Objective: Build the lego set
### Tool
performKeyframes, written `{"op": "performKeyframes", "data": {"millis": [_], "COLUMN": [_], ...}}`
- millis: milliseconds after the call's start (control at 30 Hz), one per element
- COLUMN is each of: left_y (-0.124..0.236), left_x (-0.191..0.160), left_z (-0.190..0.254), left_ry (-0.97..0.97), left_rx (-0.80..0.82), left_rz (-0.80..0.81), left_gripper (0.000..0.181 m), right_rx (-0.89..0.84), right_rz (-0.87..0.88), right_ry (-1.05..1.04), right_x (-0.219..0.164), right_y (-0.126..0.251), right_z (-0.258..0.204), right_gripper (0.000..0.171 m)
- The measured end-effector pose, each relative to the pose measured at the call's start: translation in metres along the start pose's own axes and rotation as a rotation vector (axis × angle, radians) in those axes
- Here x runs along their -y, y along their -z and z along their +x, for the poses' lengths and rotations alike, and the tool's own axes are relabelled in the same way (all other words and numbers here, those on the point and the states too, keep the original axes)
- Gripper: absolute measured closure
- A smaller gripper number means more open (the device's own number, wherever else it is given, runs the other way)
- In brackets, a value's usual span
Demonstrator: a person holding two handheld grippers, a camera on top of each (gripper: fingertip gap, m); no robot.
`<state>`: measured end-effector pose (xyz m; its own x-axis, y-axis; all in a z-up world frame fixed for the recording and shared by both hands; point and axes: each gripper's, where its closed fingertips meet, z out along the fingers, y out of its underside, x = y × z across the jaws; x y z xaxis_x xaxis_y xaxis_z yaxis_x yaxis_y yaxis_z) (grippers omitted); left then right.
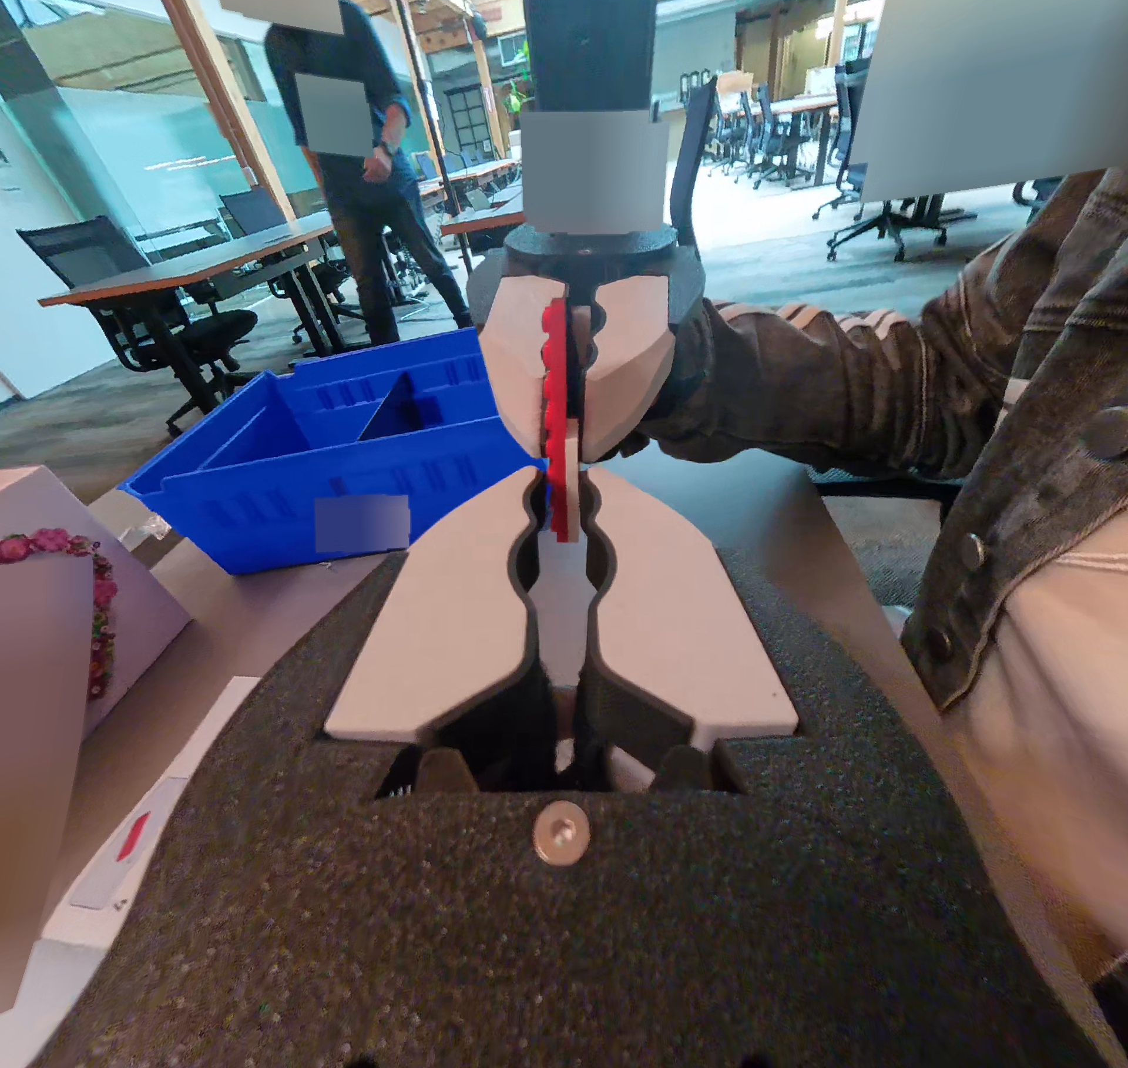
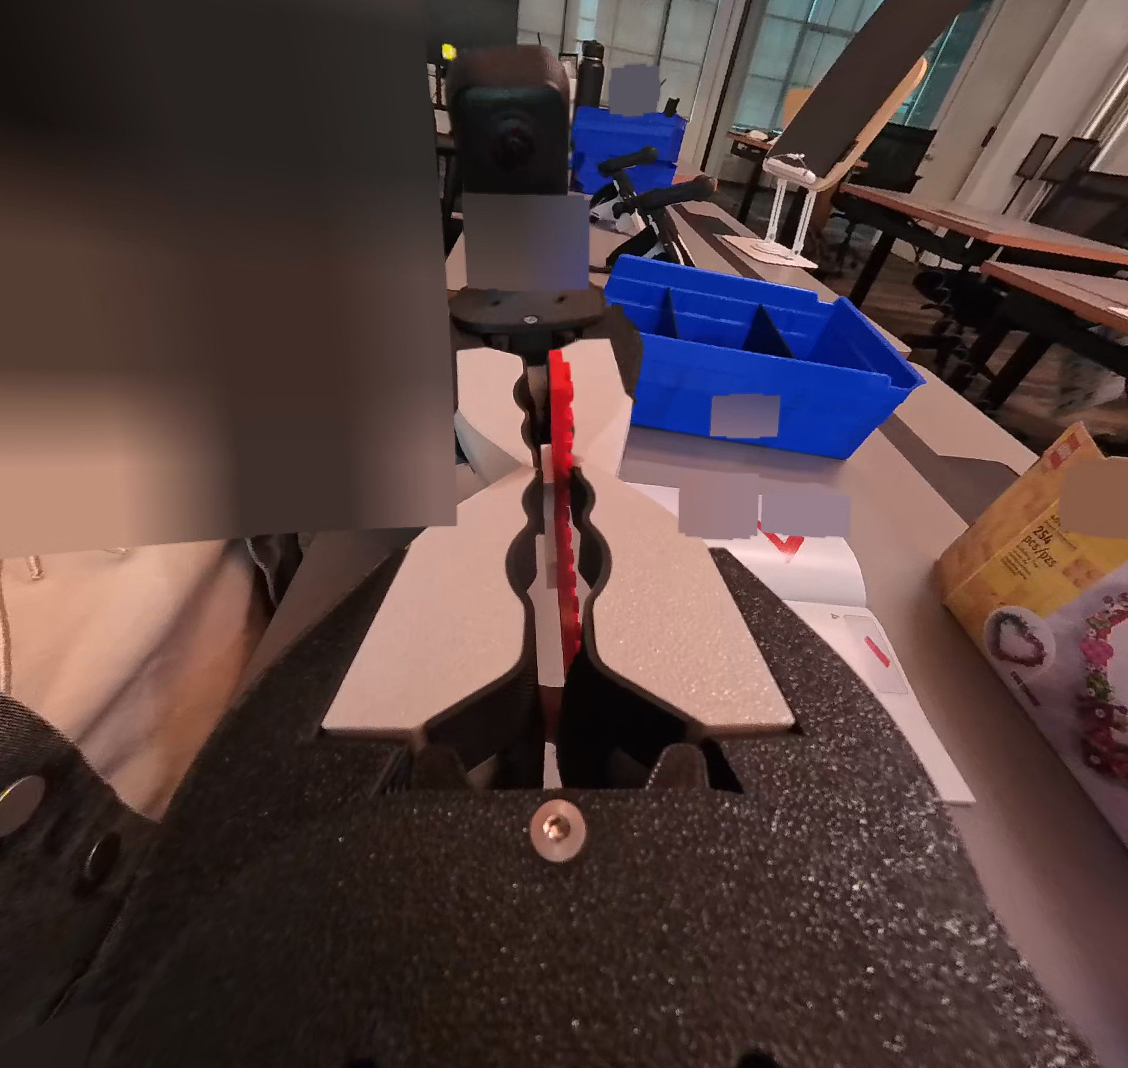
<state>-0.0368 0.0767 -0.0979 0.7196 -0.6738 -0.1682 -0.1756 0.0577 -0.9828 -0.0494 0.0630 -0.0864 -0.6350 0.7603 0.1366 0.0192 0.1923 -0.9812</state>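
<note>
From my left camera, the red plate (image 1: 555, 404) shows only edge-on, its face hidden between the fingers (image 1: 519, 367) of the far gripper. The flowered box (image 1: 73, 599) runs off the left edge. From my right camera, the booklet (image 2: 854, 630) is partly covered by my gripper's body, and the yellow box (image 2: 1037, 581) is cut off at right.

Each gripper has a black speckled body (image 1: 549, 916) with 1 silver screw (image 1: 561, 841) at its centre and 2 pale grey fingers (image 1: 445, 605) with wavy black inner edges. The person wears a dark denim jacket sleeve (image 1: 854, 379) with metal buttons over a cream top (image 1: 1050, 703).
</note>
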Motion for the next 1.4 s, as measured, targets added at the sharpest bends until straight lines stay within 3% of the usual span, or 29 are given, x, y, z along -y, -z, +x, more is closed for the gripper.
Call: {"op": "performKeyframes", "data": {"millis": [433,867,967,1100,1400], "left_y": [-0.004,0.000,0.002,0.006,0.008], "left_x": [-0.007,-0.012,-0.014,-0.019,-0.018], "left_z": [-0.003,0.005,0.003,0.006,0.008], "left_ry": [-0.052,-0.056,-0.045,-0.061,-0.097], "left_rx": [0.032,-0.013,0.000,-0.020,-0.024], "left_rz": [-0.052,-0.062,-0.067,-0.091,-0.077], "left_gripper": [0.174,0.174,0.174,0.174,0.174], "right_rx": [-0.098,-0.021,0.008,0.019,0.016], "right_rz": [0.019,0.012,0.009,-0.022,-0.026], "right_ry": [0.072,0.102,0.097,0.114,0.164], "right_x": [-0.005,-0.010,-0.011,-0.014,-0.013], "right_y": [0.003,-0.001,-0.005,-0.009,-0.011], "right_z": [0.004,-0.006,-0.009,-0.008,-0.010], "right_gripper": [0.159,0.163,0.151,0.163,0.163]}}
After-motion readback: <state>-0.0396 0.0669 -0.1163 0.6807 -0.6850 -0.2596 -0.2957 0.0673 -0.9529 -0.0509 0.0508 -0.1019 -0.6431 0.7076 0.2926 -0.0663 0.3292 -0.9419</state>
